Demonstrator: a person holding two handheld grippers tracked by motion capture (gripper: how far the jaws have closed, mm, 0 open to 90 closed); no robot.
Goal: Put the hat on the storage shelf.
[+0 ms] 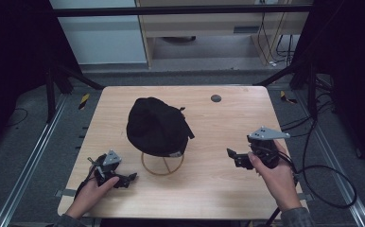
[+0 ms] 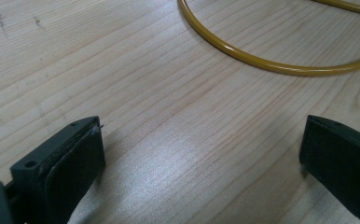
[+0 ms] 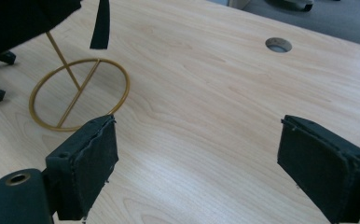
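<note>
Showing the black cap (image 1: 156,126) on its stand (image 1: 162,164), the high view; both hand-held grippers gape wide, empty

I count one black cap (image 1: 156,125), one gold wire stand (image 1: 162,163), one wooden table (image 1: 209,189), and my two grippers.

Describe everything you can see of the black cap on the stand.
The black cap looks like soft fabric with a rounded crown, dark all over. A strap end sticks out at its right side, and a small pale label shows at its lower edge. It sits on a thin yellow wire stand whose ring base rests on the wooden table, near the middle. Both grippers are apart from it.
</note>
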